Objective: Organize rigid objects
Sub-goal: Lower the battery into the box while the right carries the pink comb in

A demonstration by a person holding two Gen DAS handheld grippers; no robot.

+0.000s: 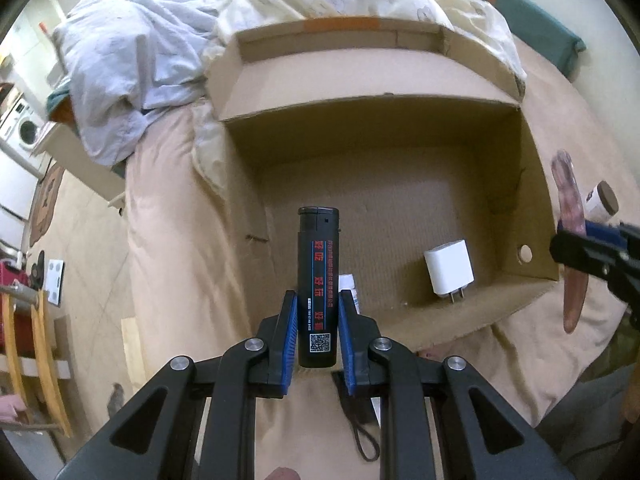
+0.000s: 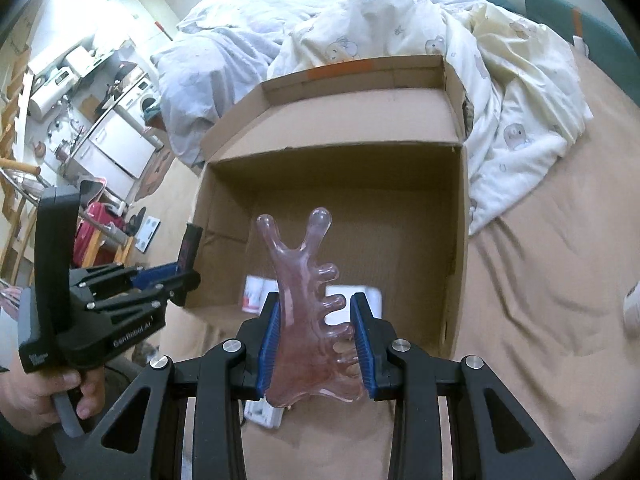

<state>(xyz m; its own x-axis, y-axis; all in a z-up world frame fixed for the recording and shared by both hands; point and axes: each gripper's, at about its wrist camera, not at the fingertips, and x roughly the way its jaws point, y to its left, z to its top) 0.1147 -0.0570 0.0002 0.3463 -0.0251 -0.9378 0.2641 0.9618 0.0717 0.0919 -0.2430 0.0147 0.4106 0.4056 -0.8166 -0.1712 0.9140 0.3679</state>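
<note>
Black lighter (image 1: pixel 318 286) pinched upright in left gripper (image 1: pixel 318 332), over cardboard box (image 1: pixel 536 184), ready for drop. Pink comb-shaped massage tool (image 2: pixel 310 308) clamped in right gripper (image 2: pixel 316 340), likewise above box. White charger (image 1: pixel 449 272) already inside.

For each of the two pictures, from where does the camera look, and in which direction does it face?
Left wrist view: sits on the left tool, looks steeply down into the cardboard box on the bed; its fingers hold a black lighter.
Right wrist view: sits on the right tool, looks down at the box; it holds a pink comb-shaped piece, and a hand grips the left tool.
Shared: box, white charger, bedding, each other's tool.
</note>
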